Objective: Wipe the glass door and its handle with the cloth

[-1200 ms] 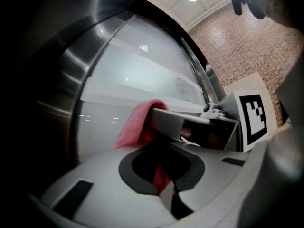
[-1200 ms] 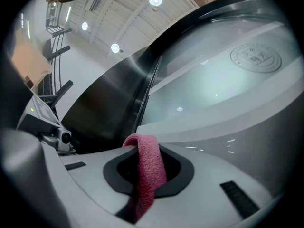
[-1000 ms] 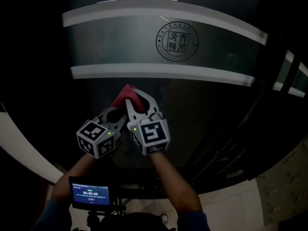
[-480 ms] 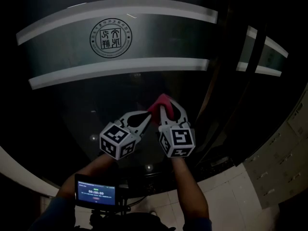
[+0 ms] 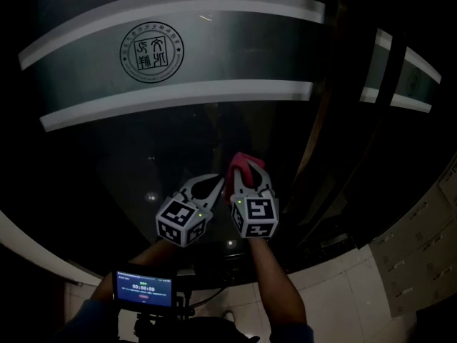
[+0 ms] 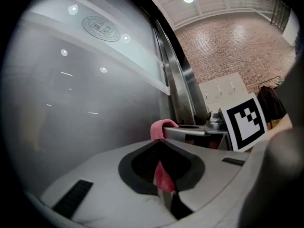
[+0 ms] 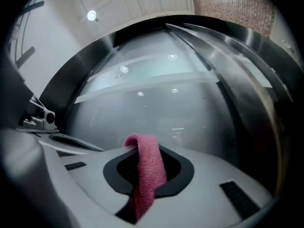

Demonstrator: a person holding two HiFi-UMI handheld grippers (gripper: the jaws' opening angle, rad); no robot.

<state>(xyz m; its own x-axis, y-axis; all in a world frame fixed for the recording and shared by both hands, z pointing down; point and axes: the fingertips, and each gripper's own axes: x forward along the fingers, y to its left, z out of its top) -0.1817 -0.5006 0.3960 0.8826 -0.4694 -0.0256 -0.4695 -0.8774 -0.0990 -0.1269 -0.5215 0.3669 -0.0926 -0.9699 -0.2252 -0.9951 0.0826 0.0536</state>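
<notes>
The glass door (image 5: 214, 131) fills the dim head view, with two frosted bands and a round seal (image 5: 151, 51). My right gripper (image 5: 248, 171) is shut on a pink cloth (image 5: 241, 162) and holds it against the dark glass below the lower band. In the right gripper view the cloth (image 7: 147, 170) hangs over the closed jaws in front of the glass (image 7: 190, 108). My left gripper (image 5: 213, 184) sits close beside it on the left, shut on a thin pink strip of cloth (image 6: 162, 177). A metal upright (image 6: 178, 87) runs along the door's right edge; I cannot make out the handle.
Dark door frames (image 5: 335, 141) stand right of the grippers, with another banded pane (image 5: 418, 84) beyond. Pale floor tiles (image 5: 371, 291) show at the lower right. A small lit screen (image 5: 143, 289) sits near my body. A brick wall (image 6: 237, 46) and white lockers (image 6: 221, 87) lie behind.
Both grippers have slid with the cloth from under the seal to the right and lower on the glass. They stay side by side, still shut.
</notes>
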